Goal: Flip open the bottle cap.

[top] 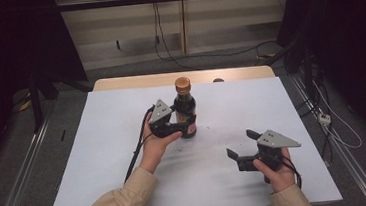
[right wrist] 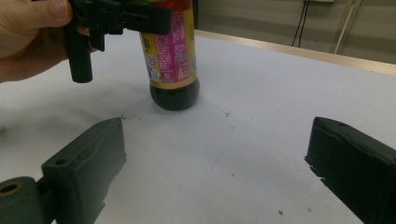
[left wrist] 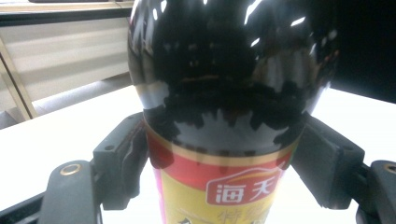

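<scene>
Left claw point(top: 185, 125) is clamped around the belly of the dark sauce bottle point(top: 185, 108), steadying it upright mid-tabletop point(top: 99, 140). Right claw point(top: 240, 145) hangs nearby, jaws wide apart and empty, probably lining up for the cap point(top: 183, 84).

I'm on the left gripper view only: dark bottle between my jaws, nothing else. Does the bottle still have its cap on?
Observer: Yes, the high view shows a gold cap on the bottle.
Operator: Is the bottle standing on the table or lifted?
Observer: Standing; the right gripper view shows its base resting on the white table.
Operator: Where's the right gripper?
Observer: The right gripper is nearer the person and off to the bottle's right, jaws wide open with nothing between them.
</scene>
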Action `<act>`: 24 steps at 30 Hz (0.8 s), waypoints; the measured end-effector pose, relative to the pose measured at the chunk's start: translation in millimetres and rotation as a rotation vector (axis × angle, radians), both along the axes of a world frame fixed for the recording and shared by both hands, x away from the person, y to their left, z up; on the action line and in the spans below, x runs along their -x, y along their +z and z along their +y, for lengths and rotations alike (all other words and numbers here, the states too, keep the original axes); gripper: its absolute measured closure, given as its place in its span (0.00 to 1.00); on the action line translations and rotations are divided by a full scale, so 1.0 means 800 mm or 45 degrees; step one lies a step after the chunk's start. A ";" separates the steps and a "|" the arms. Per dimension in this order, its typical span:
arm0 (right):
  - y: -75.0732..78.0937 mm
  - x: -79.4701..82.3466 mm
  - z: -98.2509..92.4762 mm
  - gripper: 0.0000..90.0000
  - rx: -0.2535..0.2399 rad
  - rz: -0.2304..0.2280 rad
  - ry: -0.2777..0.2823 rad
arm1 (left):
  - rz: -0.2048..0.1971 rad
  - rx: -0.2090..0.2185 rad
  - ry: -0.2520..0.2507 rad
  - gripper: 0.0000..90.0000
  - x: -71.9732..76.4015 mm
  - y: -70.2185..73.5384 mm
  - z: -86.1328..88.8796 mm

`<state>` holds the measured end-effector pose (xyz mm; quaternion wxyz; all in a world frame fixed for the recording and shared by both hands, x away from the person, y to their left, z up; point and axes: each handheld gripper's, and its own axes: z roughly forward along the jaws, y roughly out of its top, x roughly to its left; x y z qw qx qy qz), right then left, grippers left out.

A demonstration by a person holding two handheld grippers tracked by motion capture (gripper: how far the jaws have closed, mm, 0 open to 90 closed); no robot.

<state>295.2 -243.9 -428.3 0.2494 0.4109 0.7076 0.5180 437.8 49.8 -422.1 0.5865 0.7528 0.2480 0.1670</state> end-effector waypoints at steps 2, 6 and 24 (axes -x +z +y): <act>0.003 -0.005 0.005 0.05 0.000 0.011 0.011 | 0.003 0.004 -0.006 0.27 0.000 -0.002 -0.002; 0.014 -0.016 0.013 0.05 -0.003 0.010 0.024 | -0.004 -0.001 -0.002 0.27 -0.001 -0.003 -0.002; 0.068 -0.061 0.035 0.07 -0.064 0.012 0.051 | 0.005 0.014 0.000 0.32 -0.003 -0.008 -0.002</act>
